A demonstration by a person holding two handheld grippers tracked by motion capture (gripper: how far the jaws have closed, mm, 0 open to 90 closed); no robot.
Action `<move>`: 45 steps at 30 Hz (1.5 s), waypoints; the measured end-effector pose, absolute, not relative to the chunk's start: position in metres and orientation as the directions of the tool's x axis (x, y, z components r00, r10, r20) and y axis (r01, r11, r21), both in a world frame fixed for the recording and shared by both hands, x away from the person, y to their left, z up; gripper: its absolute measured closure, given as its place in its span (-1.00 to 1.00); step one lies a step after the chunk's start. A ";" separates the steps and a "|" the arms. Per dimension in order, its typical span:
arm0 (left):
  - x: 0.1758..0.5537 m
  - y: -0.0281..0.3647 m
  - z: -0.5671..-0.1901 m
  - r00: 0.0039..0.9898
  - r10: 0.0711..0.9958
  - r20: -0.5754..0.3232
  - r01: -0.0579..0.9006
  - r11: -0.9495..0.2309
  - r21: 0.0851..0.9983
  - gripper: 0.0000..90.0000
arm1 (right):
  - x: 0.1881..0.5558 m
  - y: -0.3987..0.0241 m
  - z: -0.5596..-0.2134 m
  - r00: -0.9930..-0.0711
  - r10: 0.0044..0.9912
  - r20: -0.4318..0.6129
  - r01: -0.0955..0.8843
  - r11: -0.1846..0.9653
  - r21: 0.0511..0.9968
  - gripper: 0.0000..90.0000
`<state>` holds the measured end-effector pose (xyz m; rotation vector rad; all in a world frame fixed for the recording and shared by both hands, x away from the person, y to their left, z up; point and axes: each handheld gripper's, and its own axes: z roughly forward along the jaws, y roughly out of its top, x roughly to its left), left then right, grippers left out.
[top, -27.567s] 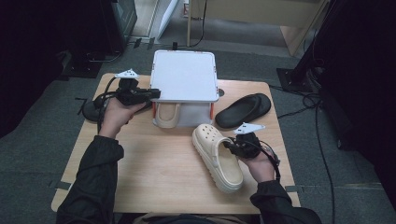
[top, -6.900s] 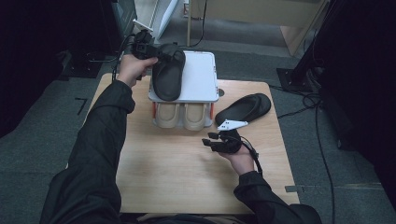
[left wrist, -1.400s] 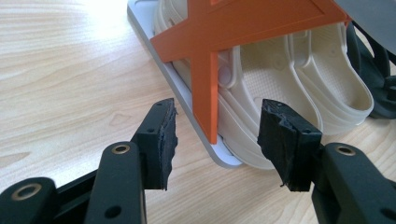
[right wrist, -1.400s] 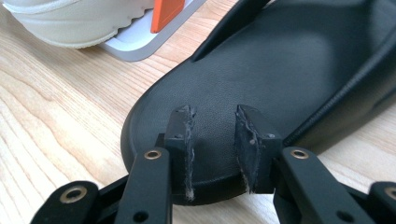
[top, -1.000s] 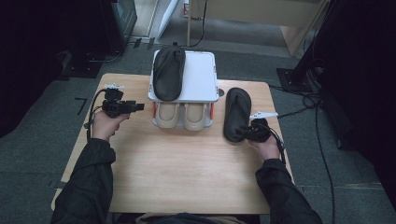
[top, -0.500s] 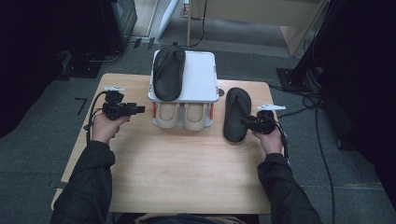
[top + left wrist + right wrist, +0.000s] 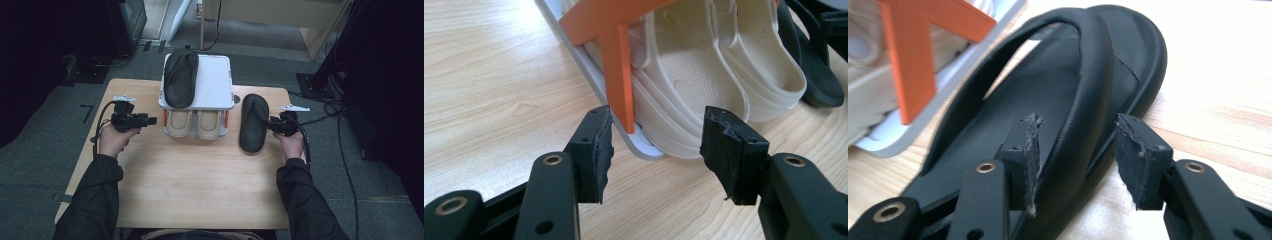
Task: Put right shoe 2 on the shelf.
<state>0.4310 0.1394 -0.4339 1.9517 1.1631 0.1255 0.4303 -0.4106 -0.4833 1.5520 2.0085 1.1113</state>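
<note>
On the table, right side: the black sandal (image 7: 253, 123) lies flat beside the shoe rack (image 7: 218, 82), toe pointing away from the person, its mate (image 7: 181, 77) already on the rack's white top.
Right gripper: the right gripper (image 7: 1075, 162) straddles the sandal's strap (image 7: 1087, 95); its jaws have just been opening, and the pads stand off the strap on both sides, so nothing is gripped.
Left gripper: the left gripper (image 7: 655, 145) hangs with jaws wide and nothing between them, aimed at the rack's near corner and the cream clogs (image 7: 704, 75) on the lower shelf.
Risk, weak hold: if the right jaws close on the rounded strap alone, I judge the sandal may swing or twist as it lifts, since the sole hangs below the hold.
Risk, rack: the orange leg (image 7: 905, 60) stands close to the sandal; a swinging sole could knock it and shift the light rack.
Risk, top shelf: space beside the mate is narrow, so a tilted sandal might slide off the edge.
Surface: pale wooden table (image 7: 200, 185), smooth, bare towards the person.
Room: dark grey carpet, cables on the floor at the right, dark equipment at both sides, a light wooden cabinet beyond.
</note>
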 end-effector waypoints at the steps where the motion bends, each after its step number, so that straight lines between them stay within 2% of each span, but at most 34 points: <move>1: 0.431 0.139 -0.434 0.565 0.762 -0.316 0.680 -0.214 0.701 0.03 | 0.432 -0.409 -0.485 -0.322 0.931 0.172 0.645 0.083 0.759 0.19; 4: 0.430 0.138 -0.435 0.566 0.751 -0.341 0.684 -0.197 0.702 0.03 | 0.437 -0.404 -0.489 -0.326 0.931 0.165 0.652 0.095 0.752 0.20; 7: 0.429 0.136 -0.436 0.570 0.742 -0.353 0.689 -0.197 0.697 0.03 | 0.442 -0.397 -0.493 -0.322 0.940 0.117 0.644 0.127 0.754 0.20; 17: 0.429 0.136 -0.438 0.568 0.744 -0.352 0.692 -0.200 0.694 0.03 | 0.450 -0.396 -0.495 -0.295 0.947 0.125 0.647 0.102 0.756 0.35; 24: 0.429 0.138 -0.439 0.560 0.750 -0.353 0.694 -0.192 0.694 0.03 | 0.447 -0.393 -0.491 -0.293 0.947 0.134 0.662 0.100 0.743 0.61; 35: 0.430 0.139 -0.439 0.559 0.755 -0.343 0.691 -0.195 0.696 0.03 | 0.445 -0.391 -0.485 -0.238 0.958 0.161 0.692 0.051 0.720 0.64; 40: 0.430 0.140 -0.439 0.557 0.756 -0.344 0.690 -0.190 0.698 0.03 | 0.444 -0.393 -0.480 -0.184 0.959 0.218 0.726 -0.017 0.687 0.65; 45: 0.431 0.140 -0.438 0.557 0.755 -0.345 0.687 -0.187 0.702 0.04 | 0.441 -0.393 -0.477 -0.180 0.961 0.210 0.725 -0.015 0.688 0.64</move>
